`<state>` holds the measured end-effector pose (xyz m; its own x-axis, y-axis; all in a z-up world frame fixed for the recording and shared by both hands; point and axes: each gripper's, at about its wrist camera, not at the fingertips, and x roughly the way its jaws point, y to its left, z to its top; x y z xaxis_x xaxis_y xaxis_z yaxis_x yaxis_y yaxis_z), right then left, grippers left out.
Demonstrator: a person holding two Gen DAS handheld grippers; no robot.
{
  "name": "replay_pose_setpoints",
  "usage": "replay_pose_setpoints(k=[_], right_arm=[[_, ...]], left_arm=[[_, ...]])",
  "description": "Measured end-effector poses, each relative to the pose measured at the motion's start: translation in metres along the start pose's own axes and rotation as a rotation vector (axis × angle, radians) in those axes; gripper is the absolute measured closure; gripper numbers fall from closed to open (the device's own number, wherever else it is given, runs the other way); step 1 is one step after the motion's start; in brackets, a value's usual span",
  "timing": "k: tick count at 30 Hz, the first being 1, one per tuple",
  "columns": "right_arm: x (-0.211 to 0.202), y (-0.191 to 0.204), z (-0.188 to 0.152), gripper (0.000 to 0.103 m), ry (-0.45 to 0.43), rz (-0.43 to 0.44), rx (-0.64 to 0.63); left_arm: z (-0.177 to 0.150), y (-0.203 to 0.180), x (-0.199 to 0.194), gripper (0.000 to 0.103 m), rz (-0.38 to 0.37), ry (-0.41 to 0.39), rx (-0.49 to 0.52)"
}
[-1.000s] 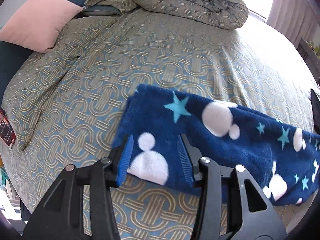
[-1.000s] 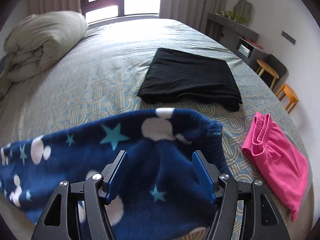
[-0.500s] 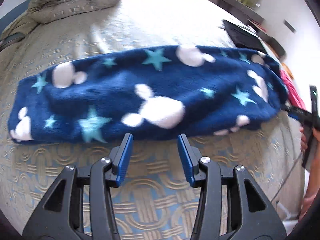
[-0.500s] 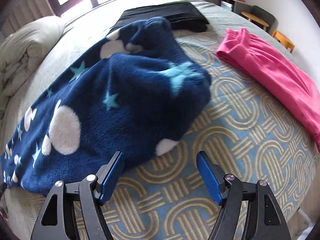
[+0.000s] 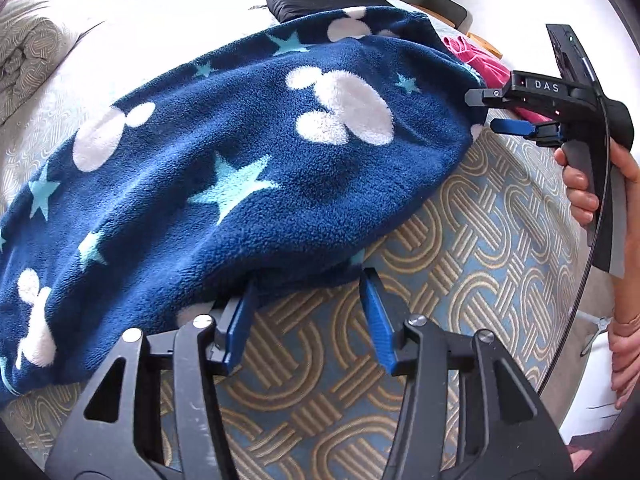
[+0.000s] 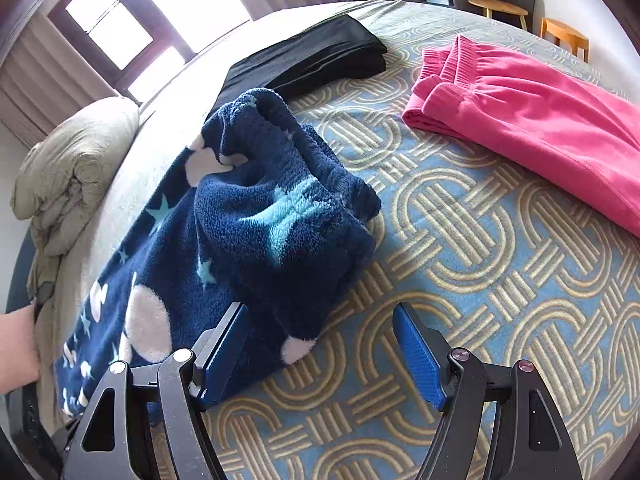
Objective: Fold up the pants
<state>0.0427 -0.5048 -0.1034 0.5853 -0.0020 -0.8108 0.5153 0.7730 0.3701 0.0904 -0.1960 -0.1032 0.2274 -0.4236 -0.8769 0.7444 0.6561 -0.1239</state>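
Observation:
The navy fleece pants point(image 5: 240, 168), printed with white mouse heads and turquoise stars, lie lengthwise on the patterned bed cover point(image 5: 480, 240). My left gripper point(image 5: 308, 280) points down at their near long edge. Its jaws are opening, with the hem lying between the tips and the left finger point(image 5: 240, 320) tucked against the fleece. My right gripper point(image 6: 320, 316) hangs open over the bunched waist end point(image 6: 288, 208), a corner of fleece inside its left finger, not pinched. The left wrist view shows the right gripper point(image 5: 482, 111) at the pants' right end.
A folded black garment point(image 6: 312, 60) and folded pink pants point(image 6: 540, 120) lie beyond the waist end. A rolled duvet point(image 6: 72, 168) sits at the far left. A person's hand point(image 5: 580, 184) holds the right gripper. Chairs point(image 6: 508, 0) stand past the bed.
My left gripper came off the leg end, swept along the pants to their near edge, and its jaws widened. The right gripper sank closer to the waist end.

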Motion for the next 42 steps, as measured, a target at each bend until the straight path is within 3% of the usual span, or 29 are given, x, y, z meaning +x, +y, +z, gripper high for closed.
replay_pose_setpoints(k=[7,9,11,13,16,22,24,25,28,30,31,32,34,36,37,39,40,42], right_arm=[[0.018,0.007,0.016,0.027,0.000,0.034,0.000],[0.018,0.003,0.025,0.028,-0.034,-0.011,0.009],[0.017,-0.007,0.034,0.043,-0.063,-0.037,0.057],[0.020,-0.019,0.042,0.054,-0.053,0.050,0.133],[0.024,-0.029,0.044,0.055,-0.020,0.098,0.210],[0.021,-0.023,0.042,0.053,-0.026,0.070,0.150],[0.022,-0.024,0.041,0.050,-0.025,0.069,0.154],[0.023,-0.025,0.040,0.047,-0.026,0.067,0.157],[0.025,-0.026,0.040,0.043,-0.027,0.065,0.160],[0.025,-0.025,0.042,0.047,-0.023,0.065,0.160],[0.022,-0.025,0.042,0.070,-0.030,0.074,0.162],[0.017,-0.025,0.042,0.078,-0.037,0.104,0.162],[-0.004,-0.021,0.038,0.082,-0.089,0.110,0.153],[-0.030,-0.016,0.030,0.082,-0.142,0.104,0.117],[-0.040,-0.015,0.025,0.082,-0.154,0.097,0.101],[-0.051,-0.019,0.014,0.081,-0.133,0.057,0.063],[-0.049,-0.023,0.008,0.078,-0.088,0.027,0.044],[-0.039,-0.038,-0.006,0.069,-0.001,-0.091,0.017]], left_arm=[[-0.012,0.001,-0.022,0.047,-0.120,-0.002,-0.059],[-0.019,0.001,-0.024,0.047,-0.105,0.013,-0.049],[-0.021,0.001,-0.020,0.047,-0.080,0.023,-0.045],[-0.017,0.001,-0.014,0.047,-0.078,0.012,-0.066],[-0.006,0.001,-0.003,0.047,-0.110,-0.003,-0.103],[0.016,-0.008,0.008,0.047,-0.064,-0.055,-0.106],[0.026,-0.010,0.018,0.067,-0.032,-0.058,-0.099],[0.027,-0.009,0.021,0.088,0.000,-0.049,-0.094],[0.022,0.001,0.017,0.091,-0.046,-0.051,-0.146],[0.016,-0.004,-0.002,0.091,-0.072,-0.076,-0.149],[0.012,-0.009,-0.015,0.092,-0.071,-0.098,-0.128],[0.009,-0.015,-0.027,0.092,-0.063,-0.119,-0.100],[0.002,-0.026,-0.049,0.092,-0.057,-0.145,-0.050],[-0.007,-0.033,-0.062,0.093,-0.088,-0.138,-0.027],[-0.013,-0.036,-0.065,0.103,-0.127,-0.124,-0.018],[-0.026,-0.048,-0.064,0.103,-0.237,-0.080,0.000],[-0.032,-0.056,-0.062,0.103,-0.232,-0.068,0.026],[-0.045,-0.077,-0.050,0.103,-0.144,-0.043,0.139]])
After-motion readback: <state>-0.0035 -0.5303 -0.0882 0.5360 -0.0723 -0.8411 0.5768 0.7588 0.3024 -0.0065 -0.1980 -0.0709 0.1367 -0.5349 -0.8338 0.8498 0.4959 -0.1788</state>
